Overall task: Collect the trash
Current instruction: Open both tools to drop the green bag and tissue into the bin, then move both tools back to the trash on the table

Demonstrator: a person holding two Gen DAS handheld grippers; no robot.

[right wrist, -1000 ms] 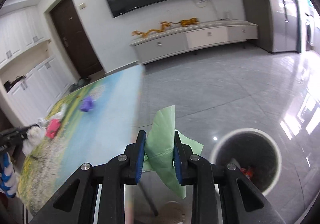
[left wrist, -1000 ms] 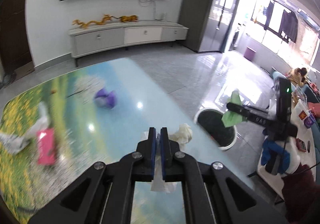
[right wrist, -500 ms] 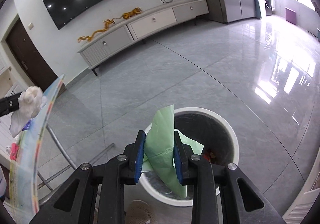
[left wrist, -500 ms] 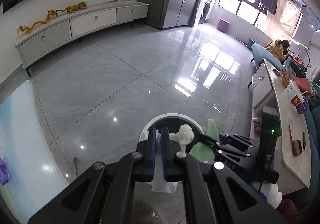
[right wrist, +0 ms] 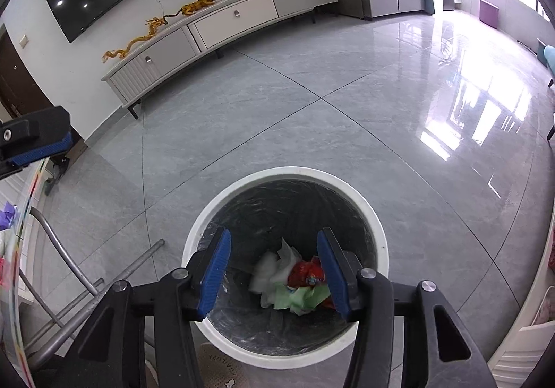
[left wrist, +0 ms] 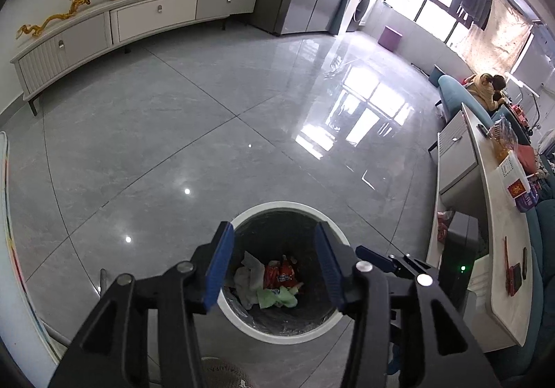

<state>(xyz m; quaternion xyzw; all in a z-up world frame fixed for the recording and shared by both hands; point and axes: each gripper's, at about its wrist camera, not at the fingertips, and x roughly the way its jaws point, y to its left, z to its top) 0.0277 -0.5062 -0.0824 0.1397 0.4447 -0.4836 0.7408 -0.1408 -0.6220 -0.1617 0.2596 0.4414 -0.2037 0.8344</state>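
One white trash bin stands low in the centre of the frame, lined with one dark bag. Inside it lie one green paper, one red wrapper and white tissue, whose pieces cannot be counted apart. Two grippers show, the left gripper and the right gripper, each with two blue pads.

Left gripper and right gripper: matte black angular linkage arms with triangular cutouts, silver round screws at pivots, fingers faced with ribbed blue pads.
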